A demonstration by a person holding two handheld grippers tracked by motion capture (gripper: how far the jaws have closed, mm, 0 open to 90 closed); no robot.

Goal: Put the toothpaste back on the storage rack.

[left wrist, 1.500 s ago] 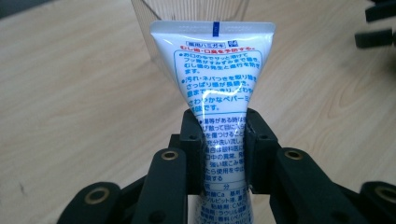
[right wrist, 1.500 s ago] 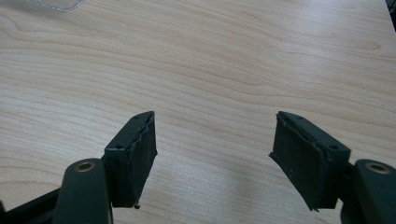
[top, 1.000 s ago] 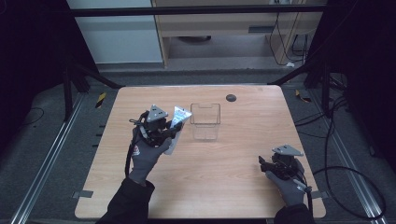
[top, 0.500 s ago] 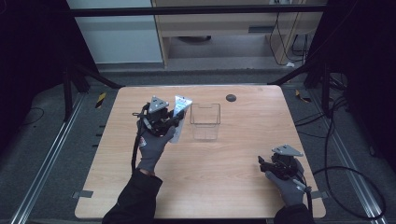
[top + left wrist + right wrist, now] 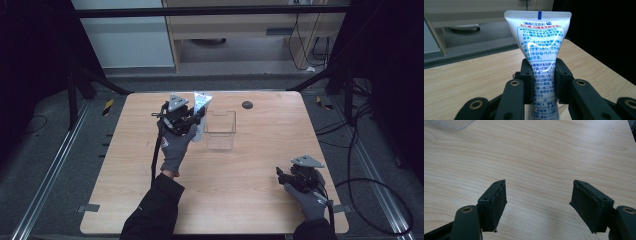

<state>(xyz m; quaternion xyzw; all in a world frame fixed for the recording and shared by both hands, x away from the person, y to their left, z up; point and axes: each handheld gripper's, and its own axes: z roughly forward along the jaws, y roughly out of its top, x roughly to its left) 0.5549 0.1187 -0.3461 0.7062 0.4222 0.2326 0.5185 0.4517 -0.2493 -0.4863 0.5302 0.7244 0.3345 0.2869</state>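
Note:
My left gripper (image 5: 192,119) is shut on a white toothpaste tube (image 5: 201,111) and holds it above the table, just left of a clear plastic box (image 5: 220,131). In the left gripper view the tube (image 5: 540,45) stands upright between the two black pads (image 5: 527,77), its flat crimped end up and blue Japanese print facing me. My right gripper (image 5: 281,176) rests low over the table's front right part. Its jaws stand wide apart in the right gripper view (image 5: 539,205), with bare wood between them.
The wooden table (image 5: 250,185) has a small dark round disc (image 5: 247,104) near its far edge. A corner of the clear box (image 5: 454,123) shows at the top left of the right gripper view. Metal frame rails and cables surround the table.
My left hand has carried the tube away from me and to the right, up beside the clear box. The right gripper has stayed in place.

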